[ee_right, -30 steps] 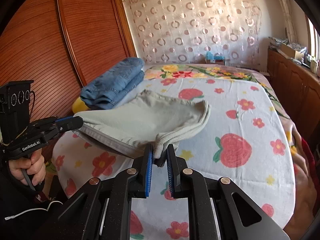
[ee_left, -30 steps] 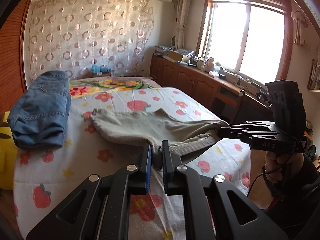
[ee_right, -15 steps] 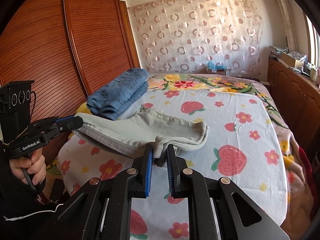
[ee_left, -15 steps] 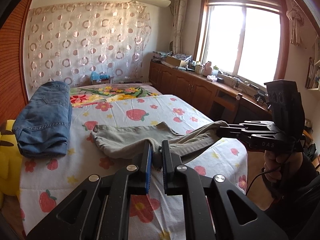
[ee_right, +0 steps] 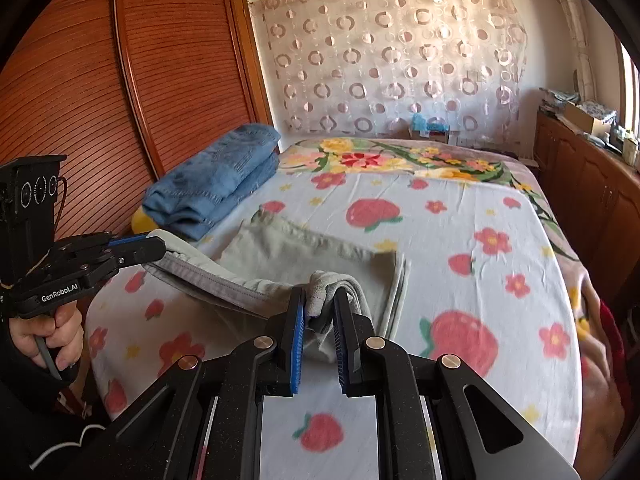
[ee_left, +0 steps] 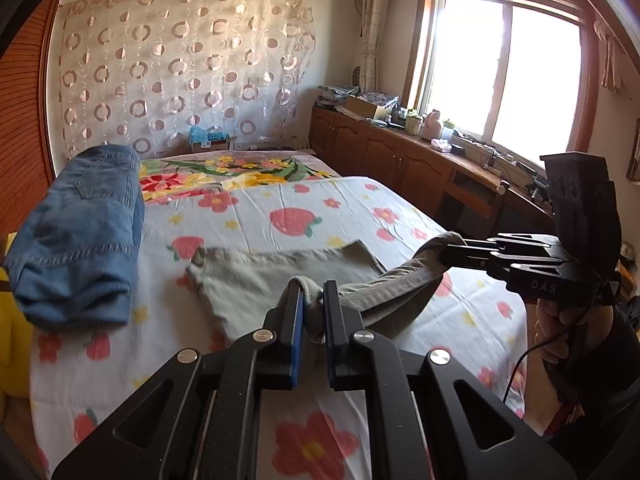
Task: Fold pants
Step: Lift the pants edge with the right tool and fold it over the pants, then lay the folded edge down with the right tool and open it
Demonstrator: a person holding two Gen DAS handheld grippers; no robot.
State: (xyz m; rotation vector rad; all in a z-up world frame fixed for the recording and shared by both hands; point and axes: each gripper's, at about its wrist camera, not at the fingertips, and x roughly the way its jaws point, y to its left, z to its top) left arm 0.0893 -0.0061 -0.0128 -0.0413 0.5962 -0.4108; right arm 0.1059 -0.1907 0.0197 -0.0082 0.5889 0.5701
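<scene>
Grey-green pants (ee_left: pixel 276 276) lie on the flowered bed sheet, folded over, and their near edge is lifted off the bed. My left gripper (ee_left: pixel 312 294) is shut on one end of that raised edge. In the same view my right gripper (ee_left: pixel 444 248) comes in from the right, held by a hand, and pinches the other end. The right wrist view shows the pants (ee_right: pixel 304 252) flat beyond the right gripper (ee_right: pixel 320 300), which is shut on bunched cloth. The left gripper (ee_right: pixel 154 246) grips the cloth at the far left, and the edge hangs taut between the two.
Folded blue jeans (ee_left: pixel 80 232) sit at the bed's left side, by a yellow object (ee_left: pixel 12 320) and the wooden wardrobe (ee_right: pixel 120 80). Low wooden cabinets (ee_left: pixel 380 152) run under the window on the right. The bed sheet (ee_right: pixel 480 280) spreads wide to the right of the pants.
Both grippers have drawn back towards the near end of the bed, dragging the pants with them. The cloth on the bed now lies flatter and farther from the jeans.
</scene>
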